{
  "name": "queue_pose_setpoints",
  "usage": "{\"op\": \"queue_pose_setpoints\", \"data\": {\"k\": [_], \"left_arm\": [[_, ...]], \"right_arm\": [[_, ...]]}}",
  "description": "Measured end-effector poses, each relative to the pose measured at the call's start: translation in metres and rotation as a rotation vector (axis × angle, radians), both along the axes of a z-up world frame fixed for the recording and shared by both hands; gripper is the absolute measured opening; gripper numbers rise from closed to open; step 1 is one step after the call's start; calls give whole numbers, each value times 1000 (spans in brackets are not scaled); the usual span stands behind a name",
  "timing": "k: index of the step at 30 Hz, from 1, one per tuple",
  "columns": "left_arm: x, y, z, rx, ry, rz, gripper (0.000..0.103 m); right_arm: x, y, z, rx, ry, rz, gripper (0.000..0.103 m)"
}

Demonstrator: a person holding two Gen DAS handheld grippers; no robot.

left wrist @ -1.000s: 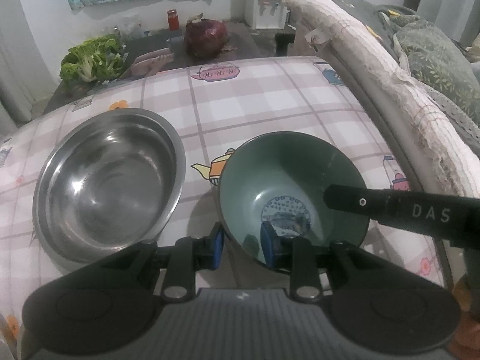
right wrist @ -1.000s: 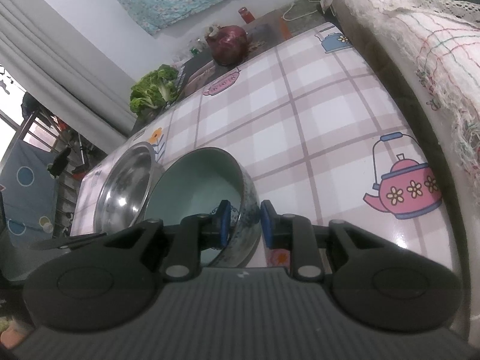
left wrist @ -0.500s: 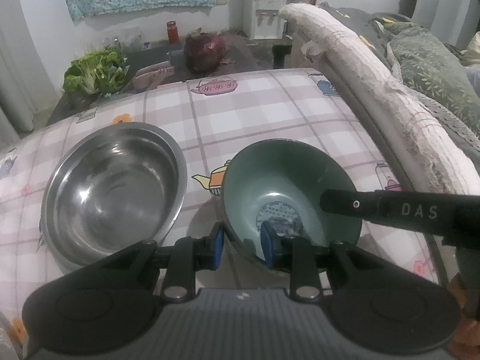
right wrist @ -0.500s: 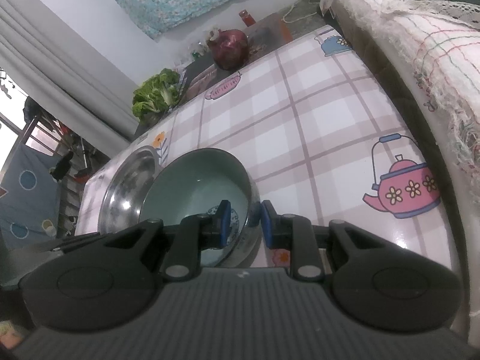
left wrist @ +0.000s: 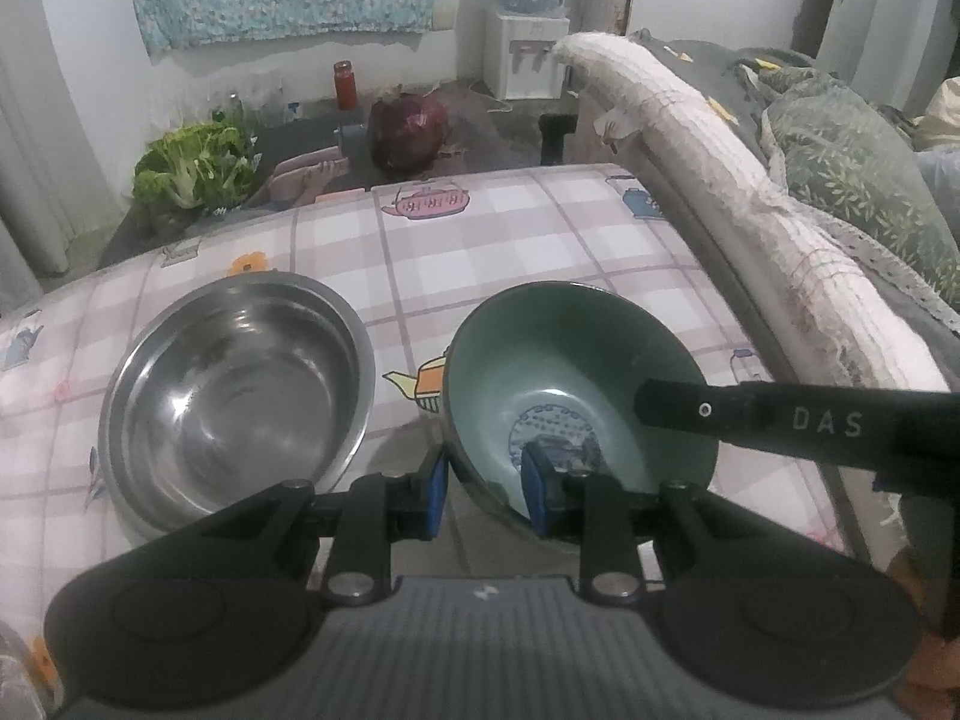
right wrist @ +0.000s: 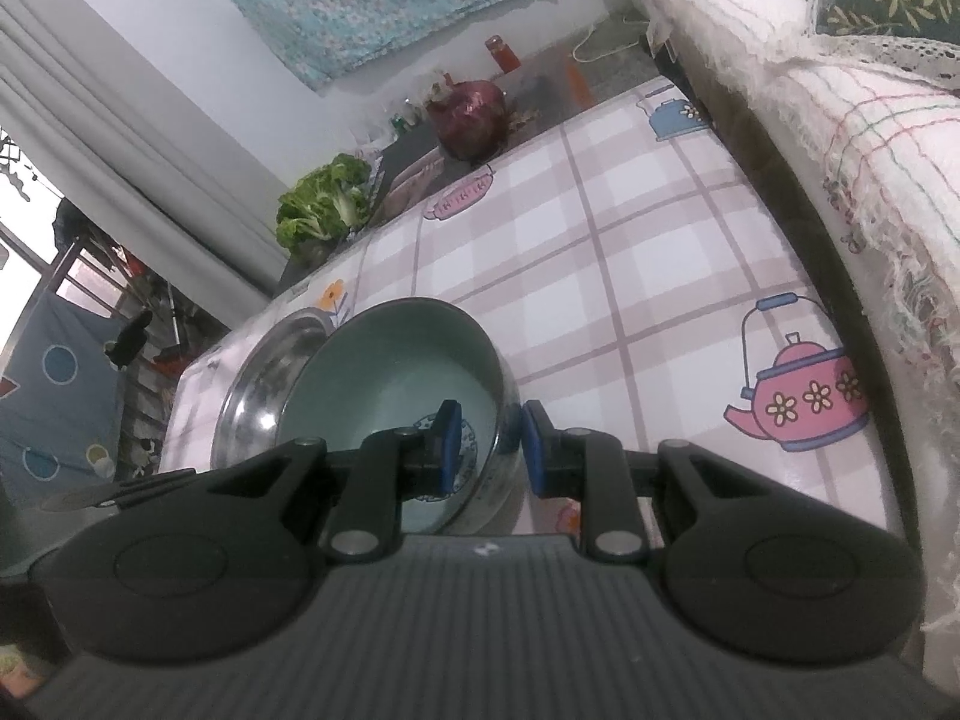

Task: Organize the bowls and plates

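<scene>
Now both grippers' jaws straddle the green bowl (left wrist: 576, 372) rim, left (left wrist: 483, 495) and right (right wrist: 491, 447).

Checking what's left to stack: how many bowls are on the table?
2. A steel bowl sits on the left; a green bowl is beside it on the right, its rim between the fingers of both grippers. Nearer ones could be hidden.

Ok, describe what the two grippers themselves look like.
Both match: the left gripper and right gripper have black linkage arms with silver pivot screws, blue fingertip pads and a grey ribbed body. From the left view, the right gripper's black finger shows white "DAS" lettering.
</scene>
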State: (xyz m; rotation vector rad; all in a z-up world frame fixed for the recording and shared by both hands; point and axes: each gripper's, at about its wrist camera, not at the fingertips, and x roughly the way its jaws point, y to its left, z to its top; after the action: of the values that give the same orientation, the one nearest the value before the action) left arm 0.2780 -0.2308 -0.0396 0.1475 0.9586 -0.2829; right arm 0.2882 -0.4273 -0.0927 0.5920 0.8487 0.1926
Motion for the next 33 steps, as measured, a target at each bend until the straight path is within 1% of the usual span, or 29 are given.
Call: {"op": "queue_pose_setpoints", "data": {"k": [12, 19, 23, 27, 30, 33], "left_arm": [[-5, 3, 12, -20, -24, 4, 28], [-6, 17, 28, -58, -47, 37, 28], [-5, 34, 41, -74, -76, 70, 28], [0, 61, 53, -84, -99, 123, 28], [9, 87, 56, -106, -90, 186, 28], [20, 113, 52, -117, -74, 243, 28]], "right_arm": [[-6, 0, 14, -8, -21, 0, 22], [-3, 7, 31, -25, -38, 17, 22], [4, 20, 48, -36, -66, 42, 22], [17, 45, 64, -44, -92, 87, 22], [30, 68, 71, -39, -102, 125, 22], [46, 93, 70, -38, -100, 165, 22]]}}
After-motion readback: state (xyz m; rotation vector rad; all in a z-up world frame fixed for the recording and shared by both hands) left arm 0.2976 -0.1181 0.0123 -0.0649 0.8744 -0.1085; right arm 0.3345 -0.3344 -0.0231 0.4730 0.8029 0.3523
